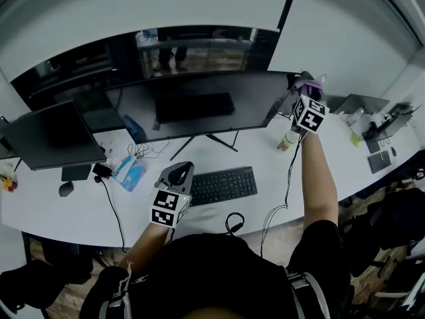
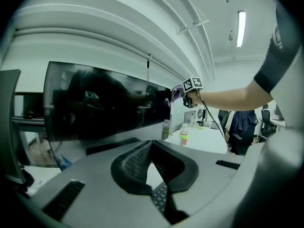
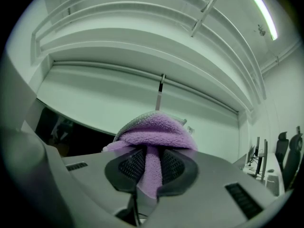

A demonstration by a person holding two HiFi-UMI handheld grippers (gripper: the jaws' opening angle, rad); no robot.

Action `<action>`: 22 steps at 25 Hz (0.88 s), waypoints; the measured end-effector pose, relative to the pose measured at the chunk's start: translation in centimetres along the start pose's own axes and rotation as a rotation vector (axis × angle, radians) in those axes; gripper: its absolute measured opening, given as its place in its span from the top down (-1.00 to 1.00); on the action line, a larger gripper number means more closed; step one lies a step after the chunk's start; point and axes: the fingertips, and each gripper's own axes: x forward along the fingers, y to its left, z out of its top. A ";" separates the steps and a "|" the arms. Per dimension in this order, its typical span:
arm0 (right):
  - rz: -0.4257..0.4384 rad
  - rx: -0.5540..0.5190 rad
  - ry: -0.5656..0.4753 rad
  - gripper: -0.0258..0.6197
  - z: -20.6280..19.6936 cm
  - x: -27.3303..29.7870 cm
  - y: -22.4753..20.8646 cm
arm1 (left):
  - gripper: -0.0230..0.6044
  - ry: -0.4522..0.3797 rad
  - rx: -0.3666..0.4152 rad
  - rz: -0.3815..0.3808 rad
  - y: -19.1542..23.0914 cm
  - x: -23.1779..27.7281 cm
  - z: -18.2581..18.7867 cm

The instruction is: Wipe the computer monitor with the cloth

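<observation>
A wide dark computer monitor (image 1: 199, 105) stands at the middle of the white desk (image 1: 80, 211). My right gripper (image 1: 307, 88) is raised at the monitor's top right corner, shut on a purple cloth (image 1: 307, 82). In the right gripper view the cloth (image 3: 152, 132) bunches over the jaws and hangs down between them, with the monitor's dark edge (image 3: 61, 127) at the left. My left gripper (image 1: 174, 178) hovers low over the desk beside the keyboard (image 1: 222, 185). Its jaws meet at the tips (image 2: 151, 144) and hold nothing. The left gripper view also shows the monitor (image 2: 104, 103) and the cloth (image 2: 176, 93).
A second, smaller monitor (image 1: 50, 135) stands at the left, with a mouse (image 1: 65, 189) and a blue packet (image 1: 129, 173) near it. A bottle (image 1: 289, 140) stands under the right gripper. Cables (image 1: 275, 208) trail over the front edge. A laptop (image 1: 358, 104) sits far right.
</observation>
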 end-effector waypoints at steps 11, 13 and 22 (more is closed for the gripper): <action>0.037 0.042 -0.124 0.70 3.6 -8.7 3.9 | 0.89 -0.039 0.035 -0.048 1.7 -1.1 2.1; 0.081 0.055 -0.141 0.70 3.5 -11.2 6.3 | 0.89 -0.054 0.050 -0.057 2.1 -1.3 2.6; 0.210 0.126 -0.096 0.70 -1.1 -21.3 19.6 | 0.89 -0.076 0.050 -0.080 5.0 -3.8 2.5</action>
